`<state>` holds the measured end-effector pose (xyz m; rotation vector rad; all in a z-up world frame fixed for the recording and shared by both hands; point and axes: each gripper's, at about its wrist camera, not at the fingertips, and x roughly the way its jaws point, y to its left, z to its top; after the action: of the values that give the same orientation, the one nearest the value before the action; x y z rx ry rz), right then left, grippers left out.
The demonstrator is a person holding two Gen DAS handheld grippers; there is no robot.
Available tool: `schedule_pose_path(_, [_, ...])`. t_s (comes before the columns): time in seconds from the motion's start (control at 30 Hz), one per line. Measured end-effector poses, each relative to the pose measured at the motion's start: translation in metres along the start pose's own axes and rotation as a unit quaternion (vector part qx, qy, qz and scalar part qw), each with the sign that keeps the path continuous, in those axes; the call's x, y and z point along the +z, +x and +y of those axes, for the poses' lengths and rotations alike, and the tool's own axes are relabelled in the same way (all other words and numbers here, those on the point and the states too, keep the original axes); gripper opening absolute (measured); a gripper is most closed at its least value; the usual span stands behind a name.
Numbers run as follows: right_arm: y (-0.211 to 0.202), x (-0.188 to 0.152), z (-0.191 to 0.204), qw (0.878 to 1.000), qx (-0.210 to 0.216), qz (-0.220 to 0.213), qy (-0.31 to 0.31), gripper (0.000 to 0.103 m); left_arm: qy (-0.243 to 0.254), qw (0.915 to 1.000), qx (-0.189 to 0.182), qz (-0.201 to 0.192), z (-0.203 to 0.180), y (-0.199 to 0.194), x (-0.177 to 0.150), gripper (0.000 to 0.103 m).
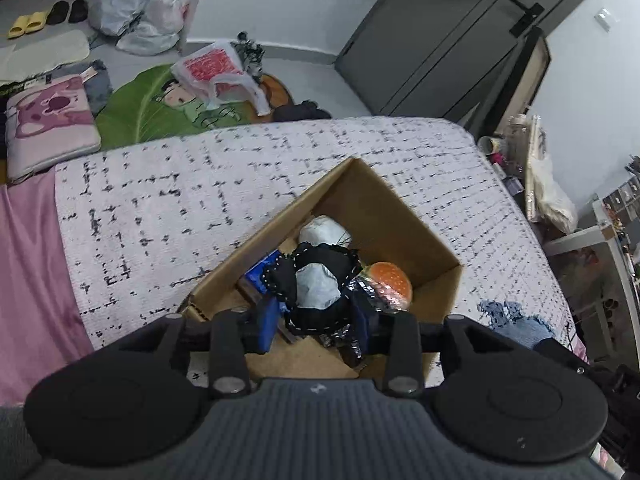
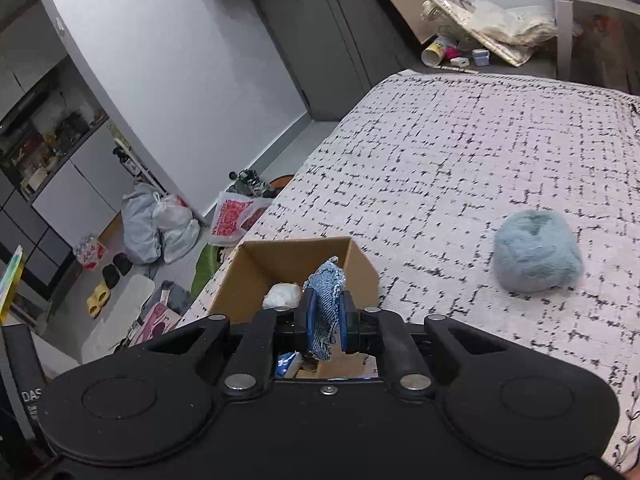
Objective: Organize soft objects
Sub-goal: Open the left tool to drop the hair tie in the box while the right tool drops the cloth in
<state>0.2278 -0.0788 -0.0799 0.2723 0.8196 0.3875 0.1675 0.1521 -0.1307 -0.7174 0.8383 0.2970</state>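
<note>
An open cardboard box (image 1: 416,224) sits on the patterned bed cover (image 1: 200,208). My left gripper (image 1: 320,316) hovers over the box with its jaws spread around a black stitched fabric piece with a pale blue centre (image 1: 316,284). A white bundle (image 1: 324,230), a blue item (image 1: 262,270) and a burger-shaped soft toy (image 1: 390,280) lie inside. My right gripper (image 2: 326,322) is shut on a blue denim piece (image 2: 325,300) above the box (image 2: 288,260). The denim also shows at the left view's right edge (image 1: 516,320). A fluffy grey-blue soft object (image 2: 536,252) lies on the bed.
The bed edge drops to a floor with plastic bags (image 1: 148,8), slippers (image 1: 26,24), a pink cushion (image 1: 48,124) and a green mat (image 1: 152,104). Dark wardrobe doors (image 1: 440,40) stand behind. Clutter and a white table (image 2: 580,8) lie beyond the far bed corner.
</note>
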Motion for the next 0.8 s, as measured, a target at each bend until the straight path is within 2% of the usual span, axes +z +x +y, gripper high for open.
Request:
schedule_pose_path(0.07, [0.006, -0.001, 0.005, 1.000, 0.004, 0.007, 0.001, 0.012, -0.006, 0.9999, 0.002, 0.010, 0.003, 0.004, 0.001, 0.048])
schedule_pose_path(0.17, [0.015, -0.005, 0.013, 1.000, 0.007, 0.019, -0.003, 0.012, -0.019, 0.9996, -0.002, 0.023, 0.009, 0.008, 0.002, 0.055])
schedule_pose_path(0.4, [0.035, -0.017, 0.025, 0.999, 0.008, 0.048, -0.003, 0.012, -0.028, 0.9991, -0.011, 0.029, 0.014, 0.010, 0.003, 0.057])
schedule_pose_path(0.53, [0.042, -0.023, 0.029, 0.998, 0.012, 0.068, 0.001, 0.014, -0.031, 0.9991, -0.014, 0.026, 0.016, 0.008, 0.004, 0.063])
schedule_pose_path(0.63, [0.043, -0.027, 0.029, 0.996, 0.011, 0.085, 0.010, 0.025, -0.030, 0.9992, -0.014, 0.025, 0.016, 0.007, 0.005, 0.064])
schedule_pose_path(0.7, [0.040, -0.027, 0.028, 0.996, 0.013, 0.083, 0.009, 0.054, -0.026, 0.9993, -0.013, 0.024, 0.015, 0.007, 0.004, 0.065])
schedule_pose_path(0.73, [0.035, -0.026, 0.028, 0.997, 0.012, 0.076, 0.008, 0.058, -0.024, 0.9994, -0.013, 0.024, 0.014, 0.006, 0.004, 0.065])
schedule_pose_path(0.8, [0.029, -0.025, 0.027, 0.998, 0.009, 0.067, 0.000, 0.060, -0.020, 0.9995, -0.012, 0.023, 0.013, 0.005, 0.004, 0.065])
